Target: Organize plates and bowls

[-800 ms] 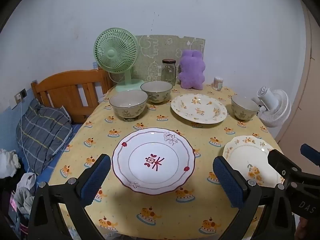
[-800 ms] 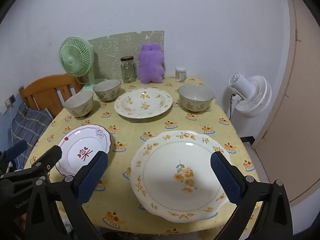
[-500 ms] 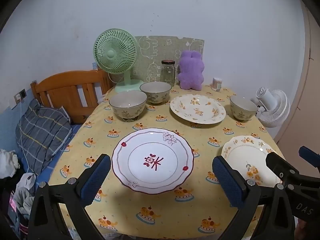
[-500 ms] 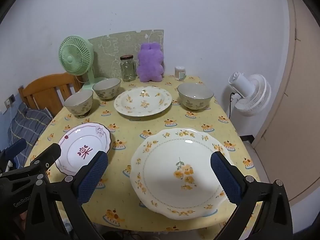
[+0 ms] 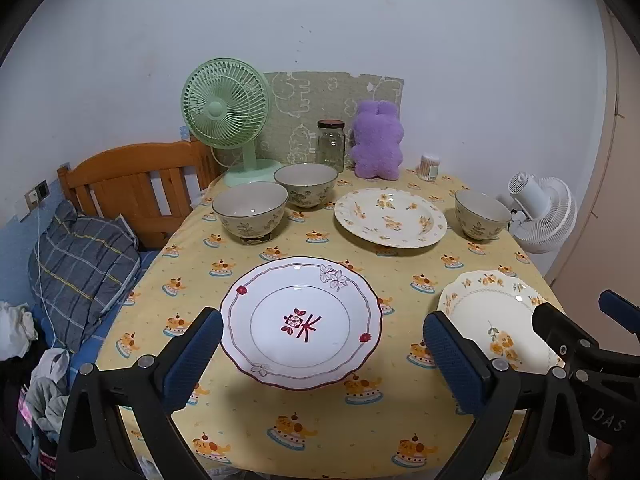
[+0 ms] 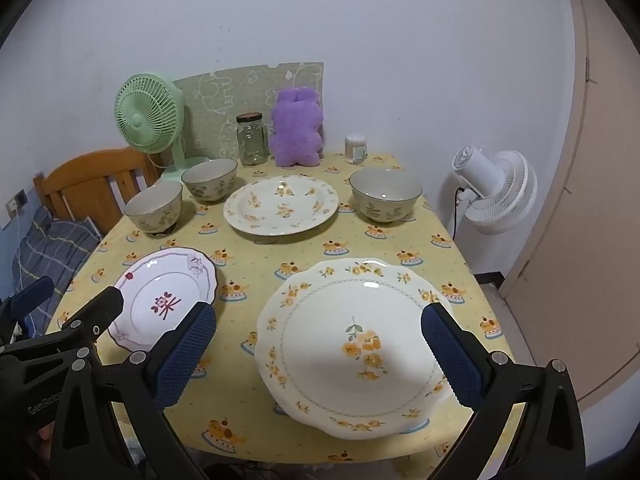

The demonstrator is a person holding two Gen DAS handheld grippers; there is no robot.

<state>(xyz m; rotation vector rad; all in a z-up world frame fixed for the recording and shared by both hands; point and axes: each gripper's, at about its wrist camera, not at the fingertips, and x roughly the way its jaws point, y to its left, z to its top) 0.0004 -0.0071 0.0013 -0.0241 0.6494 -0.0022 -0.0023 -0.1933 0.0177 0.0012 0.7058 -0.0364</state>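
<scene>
A white plate with a red pattern (image 5: pixel 300 322) lies at the table's front left, and my left gripper (image 5: pixel 320 336) hovers open just before it, its blue pads either side of the near rim. A cream plate with yellow flowers (image 6: pixel 352 344) lies at the front right, framed by my open right gripper (image 6: pixel 318 328). Nothing is held. Further back lie a second flowered plate (image 5: pixel 390 218) and three floral bowls: two at the left (image 5: pixel 250 212) (image 5: pixel 306 184), one at the right (image 5: pixel 482 214).
The table wears a yellow cloth (image 5: pixel 320 420). Along its back stand a green fan (image 5: pixel 226 108), a glass jar (image 5: pixel 331 146), a purple plush (image 5: pixel 376 140) and a small pot (image 5: pixel 429 166). A wooden bed frame (image 5: pixel 132 176) is left, a white fan (image 6: pixel 496 190) right.
Both views have drifted only slightly. Nothing on the table has moved and both grippers stay open.
</scene>
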